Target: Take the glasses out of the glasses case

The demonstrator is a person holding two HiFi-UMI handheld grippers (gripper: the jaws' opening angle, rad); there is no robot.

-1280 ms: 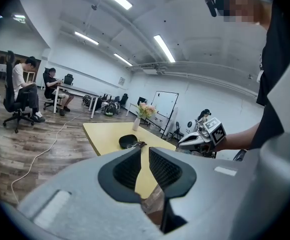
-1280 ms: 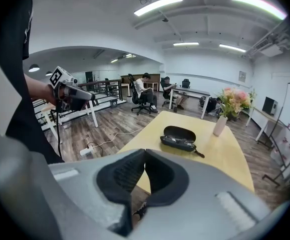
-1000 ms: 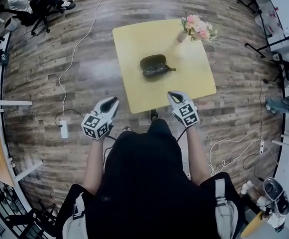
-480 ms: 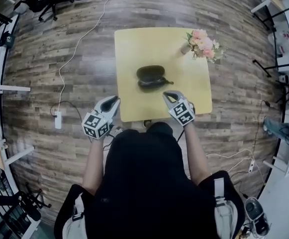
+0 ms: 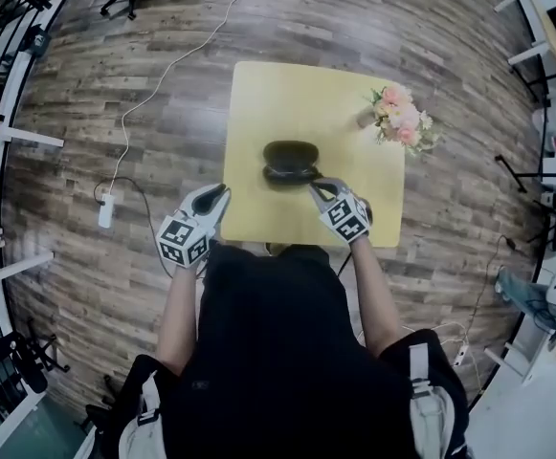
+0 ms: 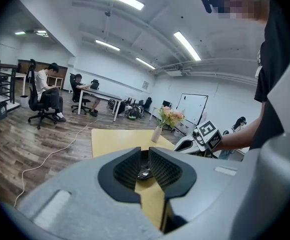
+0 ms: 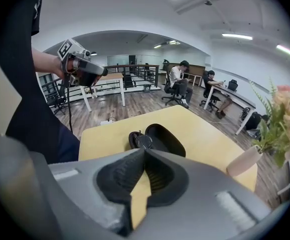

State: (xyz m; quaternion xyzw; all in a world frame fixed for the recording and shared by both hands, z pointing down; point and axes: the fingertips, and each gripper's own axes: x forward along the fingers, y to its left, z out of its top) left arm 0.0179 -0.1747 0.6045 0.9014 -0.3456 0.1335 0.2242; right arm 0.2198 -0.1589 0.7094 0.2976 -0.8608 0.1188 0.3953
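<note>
On the wood floor at far left lies a white power strip (image 5: pixel 105 210). The left hand-held gripper (image 5: pixel 218 194) hangs at the near left edge of the yellow tabletop (image 5: pixel 258 94). In the left gripper view (image 6: pixel 144 153) its jaws stand a narrow slit apart with nothing between them. At the tabletop's middle lies the dark case (image 5: pixel 290 159), open, and the glasses (image 7: pixel 143 141) rest in its near half. The right hand-held gripper (image 5: pixel 316 186) is over the tabletop, just beside the case's near right side and pointing at it. In the right gripper view (image 7: pixel 145 152) its jaw tips are pressed together and hold nothing. Pink flowers (image 5: pixel 402 120) in a pale vase (image 7: pixel 242 161) stand at the far right corner, well apart from the case.
</note>
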